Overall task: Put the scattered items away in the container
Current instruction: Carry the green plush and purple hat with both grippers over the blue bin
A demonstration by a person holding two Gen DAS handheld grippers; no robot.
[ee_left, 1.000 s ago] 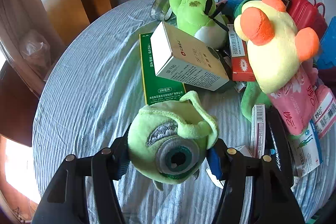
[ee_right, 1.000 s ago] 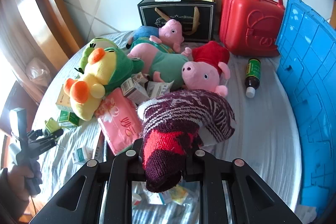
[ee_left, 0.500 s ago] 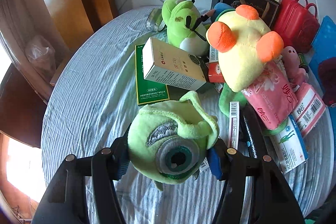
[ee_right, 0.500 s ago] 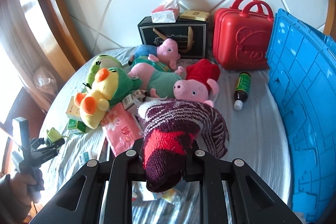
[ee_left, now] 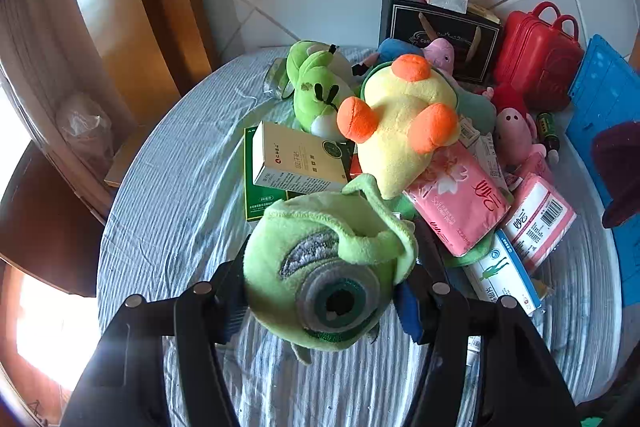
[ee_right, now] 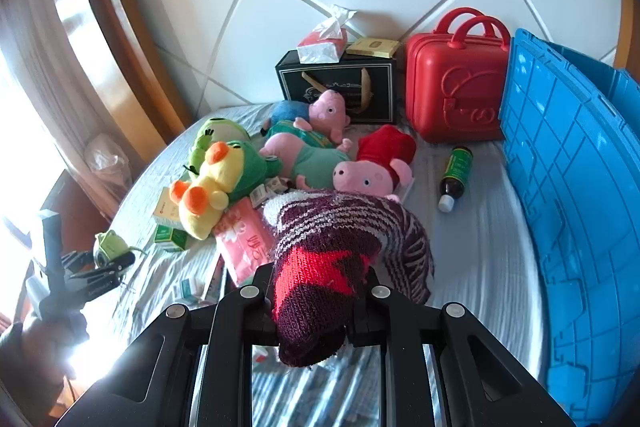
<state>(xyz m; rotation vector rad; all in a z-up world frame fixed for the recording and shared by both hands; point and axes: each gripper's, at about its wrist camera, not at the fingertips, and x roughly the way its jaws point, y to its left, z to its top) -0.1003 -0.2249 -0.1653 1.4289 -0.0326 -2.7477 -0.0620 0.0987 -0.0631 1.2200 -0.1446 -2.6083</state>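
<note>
From the left wrist, the left tongs grip a green one-eyed plush above the striped cloth, near the yellow duck plush. From the right wrist, the right tongs clamp a knitted maroon sock; the blue container stands at right, beside the red case.

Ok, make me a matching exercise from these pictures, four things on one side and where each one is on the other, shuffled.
Things:
1. one-eyed green plush
2. knitted sock
3. dark bottle
4. tissue pack

Places:
A. on top of the black gift bag
B. in the right gripper
C. lying beside the blue crate
D. in the left gripper

Pairs: 1-D, 2-B, 3-C, 4-A
</note>
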